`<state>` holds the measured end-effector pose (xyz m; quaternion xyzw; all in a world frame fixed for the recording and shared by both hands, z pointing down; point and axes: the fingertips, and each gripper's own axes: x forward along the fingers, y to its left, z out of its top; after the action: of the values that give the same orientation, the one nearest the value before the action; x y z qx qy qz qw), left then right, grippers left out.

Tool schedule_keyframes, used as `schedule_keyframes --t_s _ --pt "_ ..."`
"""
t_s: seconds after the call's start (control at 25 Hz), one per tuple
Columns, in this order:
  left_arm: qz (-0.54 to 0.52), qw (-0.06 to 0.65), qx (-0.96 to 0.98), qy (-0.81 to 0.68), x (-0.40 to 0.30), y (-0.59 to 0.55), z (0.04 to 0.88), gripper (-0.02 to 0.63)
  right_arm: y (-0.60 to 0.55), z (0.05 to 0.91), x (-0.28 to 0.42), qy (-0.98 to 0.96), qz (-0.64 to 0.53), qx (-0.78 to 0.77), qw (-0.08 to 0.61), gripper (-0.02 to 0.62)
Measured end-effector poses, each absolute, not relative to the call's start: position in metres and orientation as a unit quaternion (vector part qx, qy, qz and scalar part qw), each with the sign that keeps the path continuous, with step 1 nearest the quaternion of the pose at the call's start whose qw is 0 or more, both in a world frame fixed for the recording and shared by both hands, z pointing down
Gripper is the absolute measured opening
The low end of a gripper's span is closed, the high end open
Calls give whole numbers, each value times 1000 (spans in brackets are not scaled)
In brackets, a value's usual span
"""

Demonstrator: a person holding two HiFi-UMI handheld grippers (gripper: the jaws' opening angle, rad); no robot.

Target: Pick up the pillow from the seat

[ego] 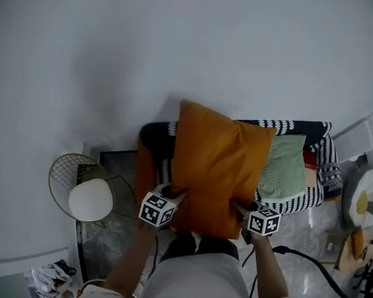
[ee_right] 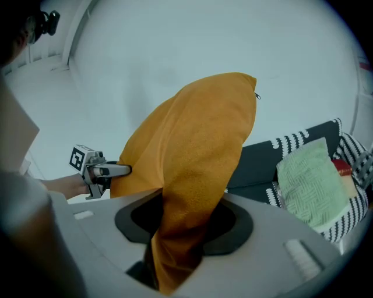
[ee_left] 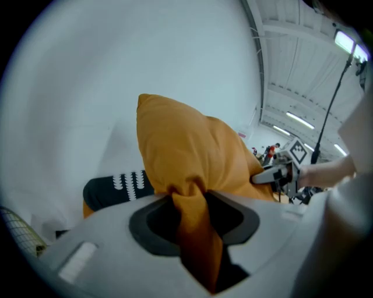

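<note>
**Orange pillow pinched at two corners, hanging above the seat**

Both tongs are pinching cloth. The left gripper (ego: 177, 195) is clamping one lower corner of the plump orange fabric pillow (ego: 216, 162), and the right gripper (ego: 240, 208) is clamping the other. In each, the jaws are pressing on a bunched fold of fabric. The pillow is hanging upright between them against the pale wall, and it looks clear of the black upholstered seat with white zigzag edging (ego: 322, 177).

To do this step well:
- Hold both pinches firm, since only cover cloth is held and the filling is likely dragging down on it.
- Hold the two hands level and evenly spaced, so neither corner is tugged out.
- Lift straight, clear of the pale green woven cushion (ego: 282, 167) lying on the seat.

What each view adds:
- The head view alone is showing the round gold wire stool (ego: 56, 180) with its white pad at the left. It is hiding the pads behind the marker cubes.
- Each gripper view is showing the fold running between its own jaws, with the opposite gripper at the far corner.
- Only the right gripper view is showing the pillow's edge standing apart from the seat back.
</note>
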<state>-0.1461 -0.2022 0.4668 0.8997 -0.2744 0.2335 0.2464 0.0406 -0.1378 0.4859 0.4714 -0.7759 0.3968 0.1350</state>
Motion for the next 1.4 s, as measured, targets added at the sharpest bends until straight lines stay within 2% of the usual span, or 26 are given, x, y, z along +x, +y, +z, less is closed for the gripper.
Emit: schedule_keyframes --t_s 0.48,1.4 --pt "186 180 909 -326 -115 -144 372 141 -94 393 78 -821 312 464 114 184" --pt "122 129 884 -432 7 49 314 143 60 331 206 -891 214 382 119 186"
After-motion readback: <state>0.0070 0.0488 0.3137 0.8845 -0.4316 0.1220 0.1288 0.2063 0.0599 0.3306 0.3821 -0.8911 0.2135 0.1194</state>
